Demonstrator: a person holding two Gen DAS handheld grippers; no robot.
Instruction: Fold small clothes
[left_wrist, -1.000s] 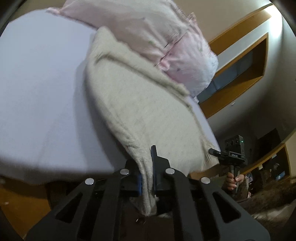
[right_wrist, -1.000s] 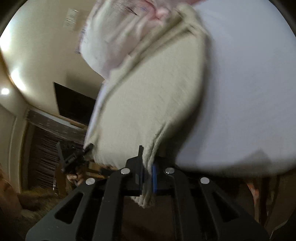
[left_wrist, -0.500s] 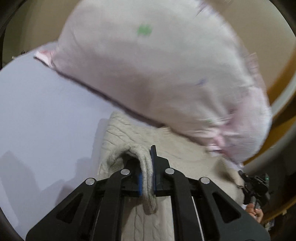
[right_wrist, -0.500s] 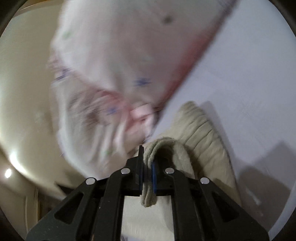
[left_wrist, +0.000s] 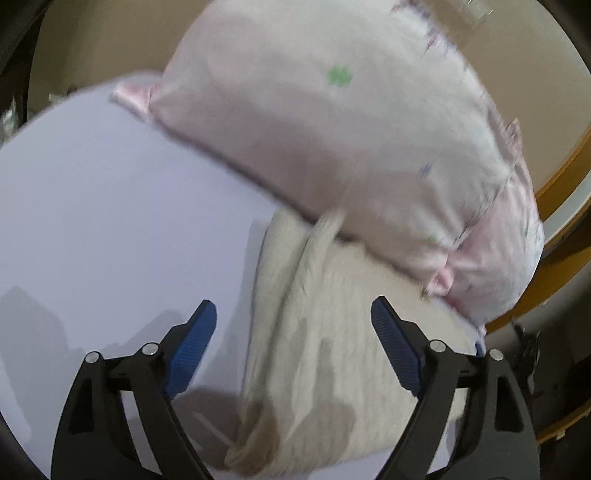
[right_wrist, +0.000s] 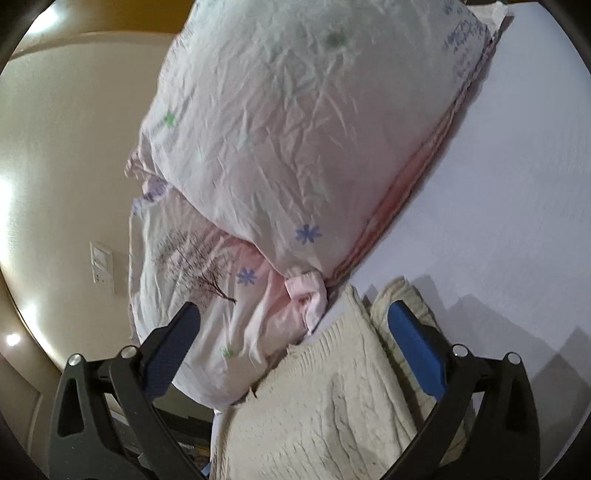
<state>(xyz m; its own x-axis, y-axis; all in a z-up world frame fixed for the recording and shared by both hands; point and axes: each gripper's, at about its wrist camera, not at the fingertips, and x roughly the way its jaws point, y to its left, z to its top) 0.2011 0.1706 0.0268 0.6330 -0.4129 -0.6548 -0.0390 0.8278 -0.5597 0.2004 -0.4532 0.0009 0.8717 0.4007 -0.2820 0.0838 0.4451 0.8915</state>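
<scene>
A cream knitted garment (left_wrist: 325, 354) lies folded on the lavender bed sheet (left_wrist: 110, 229), its far edge against a pink pillow. It also shows in the right wrist view (right_wrist: 332, 406). My left gripper (left_wrist: 293, 325) is open and empty, its blue pads spread above the garment's left part. My right gripper (right_wrist: 293, 325) is open and empty, jaws spread over the garment's far edge where it meets the pillow.
A large pale pink pillow (left_wrist: 351, 147) with small flower prints lies at the head of the bed; it also fills the right wrist view (right_wrist: 288, 147). A beige wall with a switch plate (right_wrist: 101, 266) is behind it. Wooden trim (left_wrist: 565, 206) runs at the right.
Both grippers were shut on the garment's hem, carried it over toward the pillow, and have now opened and let it go. The garment lies doubled over.
</scene>
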